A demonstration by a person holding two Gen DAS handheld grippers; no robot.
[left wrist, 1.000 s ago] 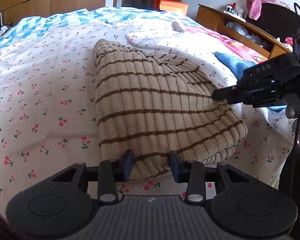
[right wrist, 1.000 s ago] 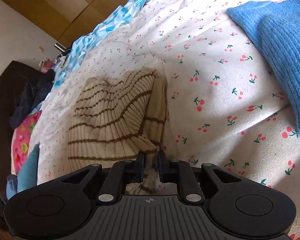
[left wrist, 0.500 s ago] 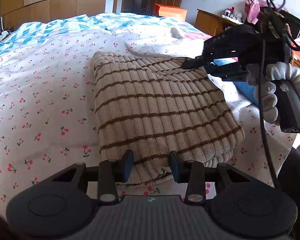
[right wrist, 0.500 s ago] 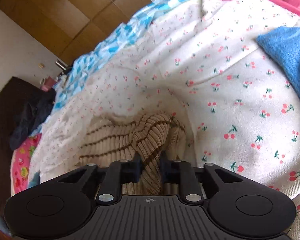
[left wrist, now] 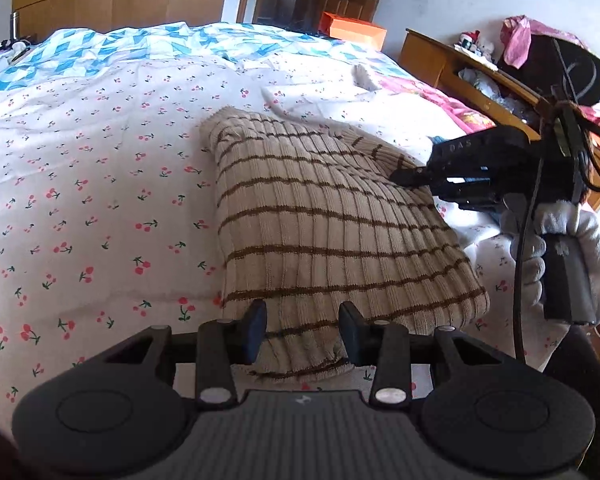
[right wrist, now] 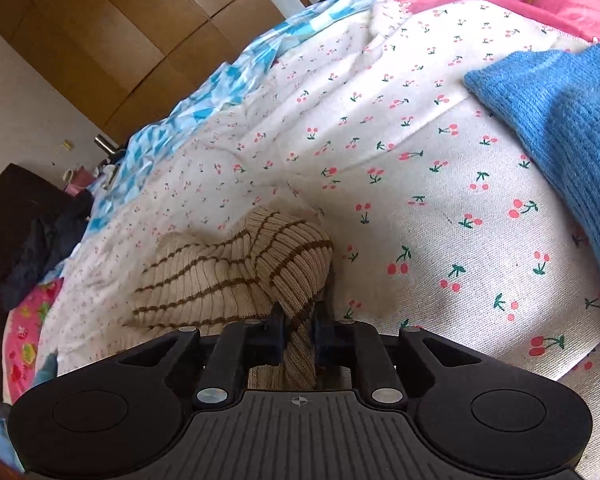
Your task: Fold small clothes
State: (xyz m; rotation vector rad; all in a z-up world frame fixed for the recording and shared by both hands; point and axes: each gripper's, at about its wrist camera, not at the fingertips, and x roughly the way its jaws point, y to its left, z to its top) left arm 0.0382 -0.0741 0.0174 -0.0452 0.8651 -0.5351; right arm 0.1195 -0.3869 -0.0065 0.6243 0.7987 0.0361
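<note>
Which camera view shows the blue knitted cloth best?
The right wrist view: the blue knitted cloth lies large and clear at its right edge. The left wrist view shows only a small blue bit behind the right gripper.

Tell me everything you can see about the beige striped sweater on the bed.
The beige striped sweater is a ribbed knit with thin brown stripes, folded into a thick bundle on the cherry-print bedsheet. The left gripper straddles its near hem, fingers pressed against the bunched fabric. The right gripper, jaws having just closed, pinches a raised fold at the far right edge, lifting it into a peak. A blue knit lies apart, not touching.
</note>
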